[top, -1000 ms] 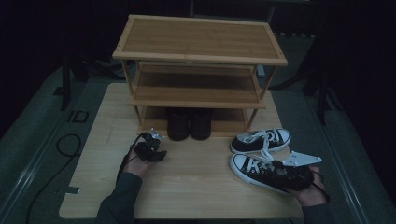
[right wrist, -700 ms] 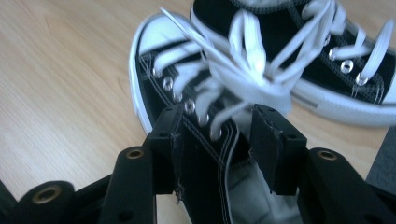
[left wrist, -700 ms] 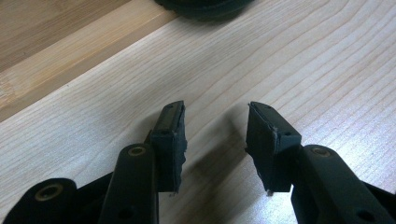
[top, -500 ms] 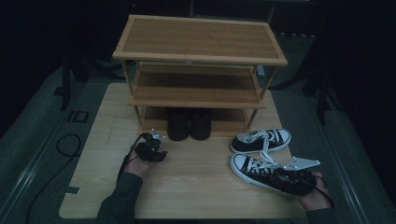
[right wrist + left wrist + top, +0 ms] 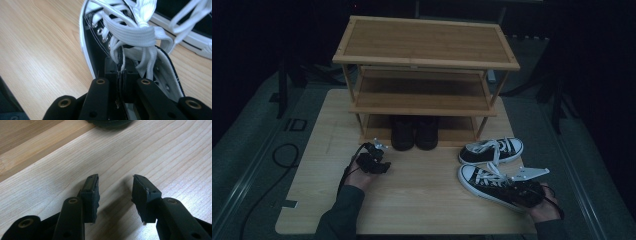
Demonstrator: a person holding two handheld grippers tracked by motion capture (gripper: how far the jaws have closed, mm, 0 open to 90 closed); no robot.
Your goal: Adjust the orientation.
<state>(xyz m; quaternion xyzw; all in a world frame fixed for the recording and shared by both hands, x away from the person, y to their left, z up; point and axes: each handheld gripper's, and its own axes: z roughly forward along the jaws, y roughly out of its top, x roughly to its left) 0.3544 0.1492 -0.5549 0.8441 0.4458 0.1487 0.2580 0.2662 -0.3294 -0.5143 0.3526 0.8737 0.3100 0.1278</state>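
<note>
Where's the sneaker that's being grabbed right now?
In the high view the near sneaker lies at the table's front right, just in front of its twin, with the right gripper pinching its collar.

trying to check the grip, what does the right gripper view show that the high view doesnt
Right gripper view alone: the jaws have just closed on the edge of the near sneaker by its white laces.

High view alone: the shoe rack, the dark shoes under it, and the left gripper apart.

Both: the right gripper, both sneakers, the wooden table.
</note>
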